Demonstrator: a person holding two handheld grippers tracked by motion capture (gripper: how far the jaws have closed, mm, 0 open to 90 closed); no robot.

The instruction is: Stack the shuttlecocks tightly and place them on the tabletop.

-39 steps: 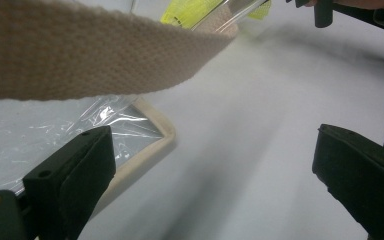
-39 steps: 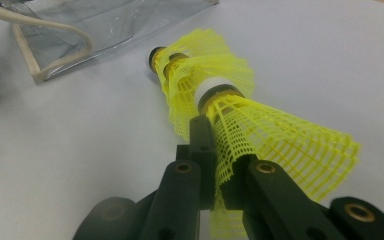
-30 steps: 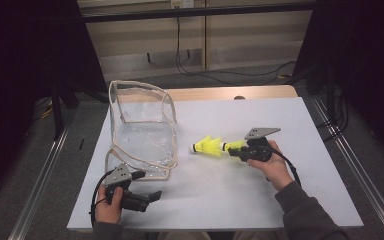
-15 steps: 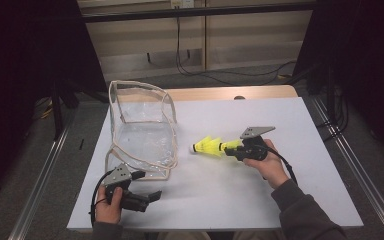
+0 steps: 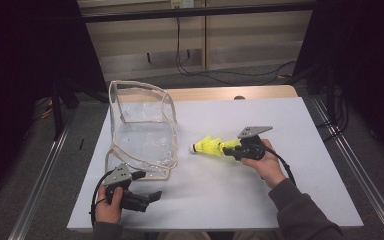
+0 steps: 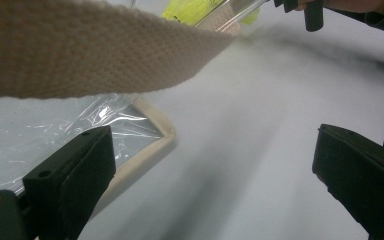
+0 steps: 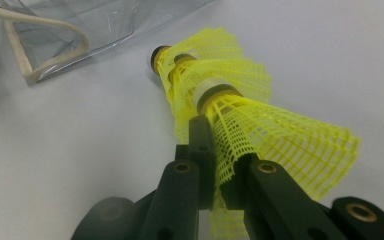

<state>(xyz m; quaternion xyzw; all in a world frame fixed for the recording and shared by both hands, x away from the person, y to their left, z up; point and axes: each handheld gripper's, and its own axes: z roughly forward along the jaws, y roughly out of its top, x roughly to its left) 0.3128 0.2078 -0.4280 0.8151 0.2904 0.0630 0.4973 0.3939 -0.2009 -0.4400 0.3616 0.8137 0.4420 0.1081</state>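
- Our right gripper had its two black jaws pinched shut on the open mesh skirt of the nested yellow plastic shuttlecocks, which stuck out straight ahead of the jaws, cork noses leading.
- We judged them very light, springy and easily crushed; the skirt's rim suited a gentle grip.
- Our left gripper rested with jaws wide apart, nothing between them, the clear plastic bag with cream webbing trim just beyond one jaw.

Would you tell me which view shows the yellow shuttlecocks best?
The right gripper view: the nested shuttlecocks show up close, the right gripper pinching a skirt. The high view shows them small; the left gripper view, a yellow blur.
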